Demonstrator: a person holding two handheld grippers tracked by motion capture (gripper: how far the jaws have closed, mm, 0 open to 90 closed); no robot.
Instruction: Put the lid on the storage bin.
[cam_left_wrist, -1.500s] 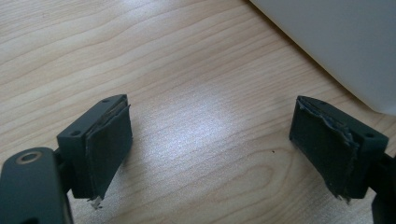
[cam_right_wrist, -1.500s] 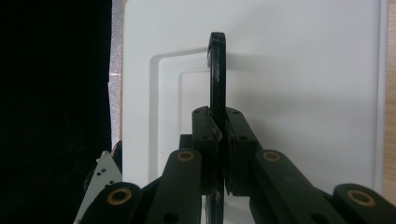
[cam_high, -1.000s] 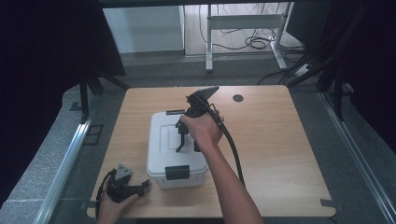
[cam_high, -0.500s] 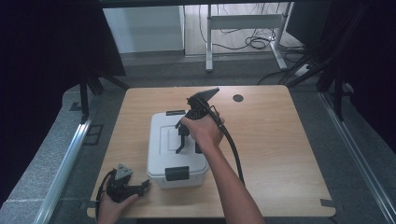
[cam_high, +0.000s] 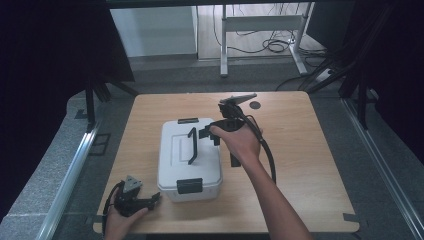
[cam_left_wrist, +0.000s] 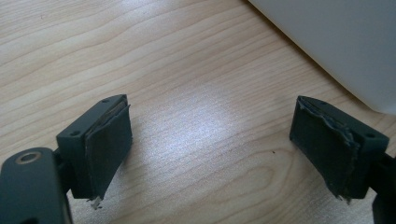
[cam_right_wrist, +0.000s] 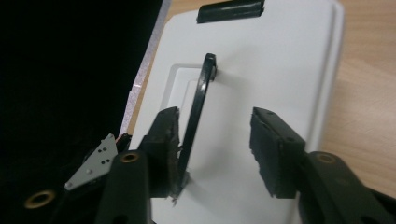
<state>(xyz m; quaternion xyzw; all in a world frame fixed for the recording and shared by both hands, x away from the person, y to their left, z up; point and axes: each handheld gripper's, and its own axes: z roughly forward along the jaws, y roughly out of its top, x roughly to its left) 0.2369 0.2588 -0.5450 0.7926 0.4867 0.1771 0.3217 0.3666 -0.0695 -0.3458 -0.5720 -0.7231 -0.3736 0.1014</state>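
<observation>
Resting on the wooden table (cam_high: 300, 150), a white box (cam_high: 175, 170) with a closed lid sits left of the centre, nearer the front edge than the far one. Its black handle (cam_high: 192, 146) stands upright on the lid, with a black latch (cam_high: 189, 185) on the near side and another (cam_high: 188, 120) on the far side.

From above, the right gripper (cam_high: 206, 133) hangs over the lid just right of the handle, held by the right hand (cam_high: 240, 142), its cable looping over the table. The right gripper view adds what the high view cannot: the right gripper's (cam_right_wrist: 215, 144) jaws are spread apart, and the handle (cam_right_wrist: 196, 112) rises between them, hard against the left pad while the other pad stands clear of it. Whether that pad truly touches the handle is hard to tell.

The left gripper (cam_high: 152, 199) lies low at the front left corner of the table, just beside the box's near left corner, in the left hand (cam_high: 117, 220), which is cut off by the picture's bottom edge. Its own view shows the left gripper (cam_left_wrist: 210, 140) with jaws wide apart over bare wood grain, holding nothing, the white box wall (cam_left_wrist: 336, 42) at the upper right.

Compared with a second ago, the box and both grippers sit in much the same places.
</observation>
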